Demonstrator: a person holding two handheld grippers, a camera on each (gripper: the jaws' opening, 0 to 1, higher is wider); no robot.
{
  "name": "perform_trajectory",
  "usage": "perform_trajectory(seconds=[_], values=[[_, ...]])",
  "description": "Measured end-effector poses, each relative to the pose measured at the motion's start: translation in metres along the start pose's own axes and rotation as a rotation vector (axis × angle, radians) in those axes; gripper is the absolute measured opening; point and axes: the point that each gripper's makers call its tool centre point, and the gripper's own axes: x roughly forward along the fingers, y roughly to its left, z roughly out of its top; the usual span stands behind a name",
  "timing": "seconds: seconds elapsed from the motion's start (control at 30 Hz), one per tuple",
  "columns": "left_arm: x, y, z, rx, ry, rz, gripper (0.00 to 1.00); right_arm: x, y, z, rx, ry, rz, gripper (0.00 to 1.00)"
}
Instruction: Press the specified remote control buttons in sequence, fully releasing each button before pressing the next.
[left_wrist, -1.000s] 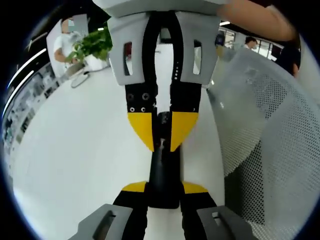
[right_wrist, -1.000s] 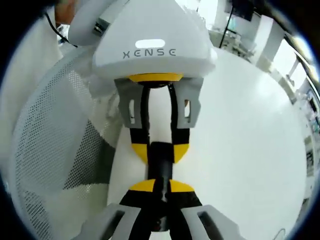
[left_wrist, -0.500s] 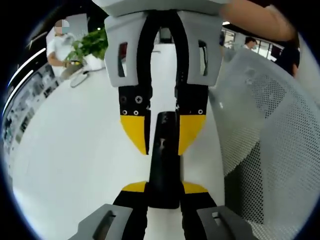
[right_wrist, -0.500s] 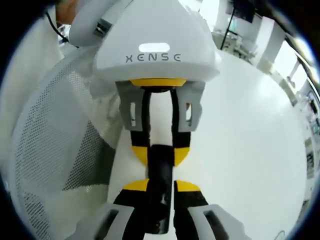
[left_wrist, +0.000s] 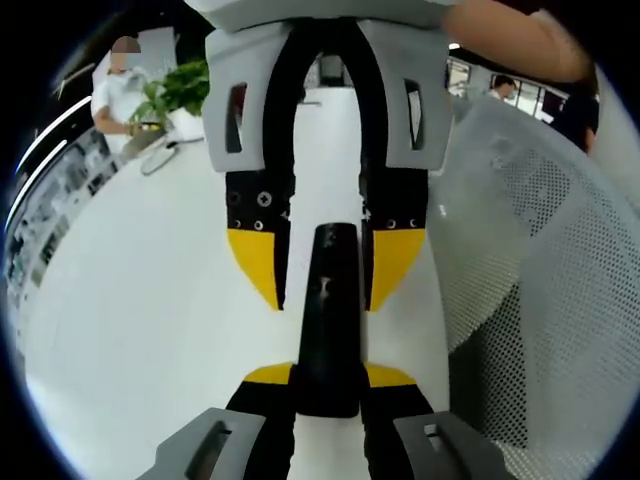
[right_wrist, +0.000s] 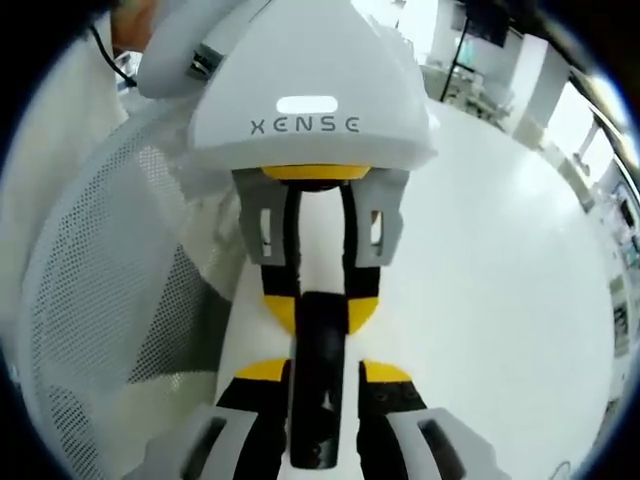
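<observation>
A slim black remote control (left_wrist: 328, 310) lies lengthwise between both grippers over the white table (left_wrist: 150, 300). In the left gripper view my left gripper (left_wrist: 328, 376) is shut on the remote's near end. My right gripper (left_wrist: 325, 270) comes in from the top of that view, its yellow tips spread apart on either side of the remote's far end. In the right gripper view the remote (right_wrist: 320, 380) runs up between my right gripper (right_wrist: 322, 372), which stands open with small gaps on both sides. My left gripper (right_wrist: 320, 305) clamps the far end there.
A white mesh chair back (left_wrist: 540, 260) stands close beside the table edge, also the mesh chair (right_wrist: 110, 300) in the right gripper view. A potted plant (left_wrist: 185, 90) and a seated person (left_wrist: 125, 95) are at the table's far end.
My right gripper's jaws have spread apart, letting go of the remote's end. My left gripper has kept its hold and the remote has stayed put.
</observation>
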Motion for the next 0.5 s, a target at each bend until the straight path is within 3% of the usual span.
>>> perform_trajectory(seconds=[0.5], values=[[-0.002,-0.003,0.003,0.001,0.005,-0.001,0.23,-0.008,0.001,-0.019,0.027,0.029,-0.007,0.27]])
